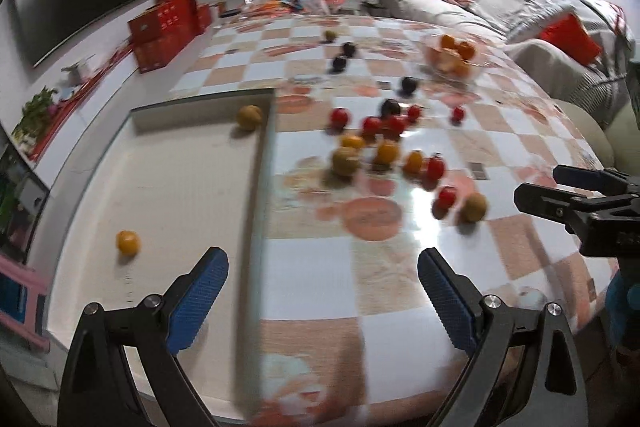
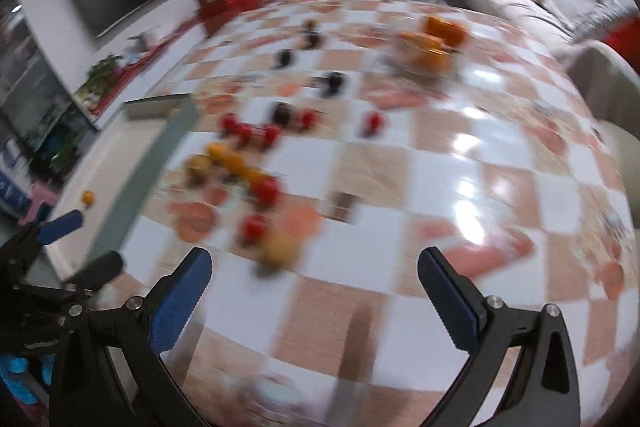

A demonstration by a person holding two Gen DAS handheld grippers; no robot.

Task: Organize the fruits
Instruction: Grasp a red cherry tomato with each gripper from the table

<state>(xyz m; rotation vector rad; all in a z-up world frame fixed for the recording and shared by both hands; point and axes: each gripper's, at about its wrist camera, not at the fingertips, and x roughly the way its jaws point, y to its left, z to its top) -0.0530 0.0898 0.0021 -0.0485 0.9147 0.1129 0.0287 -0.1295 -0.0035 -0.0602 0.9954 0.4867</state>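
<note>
Both tools are released: the left tool (image 1: 322,291) and the right tool (image 2: 314,297) stand wide with nothing between their pads. The loose fruits (image 1: 384,147) lie scattered on the checked desk (image 1: 400,267), just beside the long wall of the tray (image 1: 262,187). Two are inside the tray: a yellow fruit (image 1: 128,242) near the left tool and a brownish fruit (image 1: 249,117) in the tray's far corner. A bowl of oranges (image 1: 452,57) sits well beyond the tray. The fruits look small, light, round, smooth and likely to roll; the red ones (image 1: 446,197) probably bruise. Pinch each gently across its widest middle.
</note>
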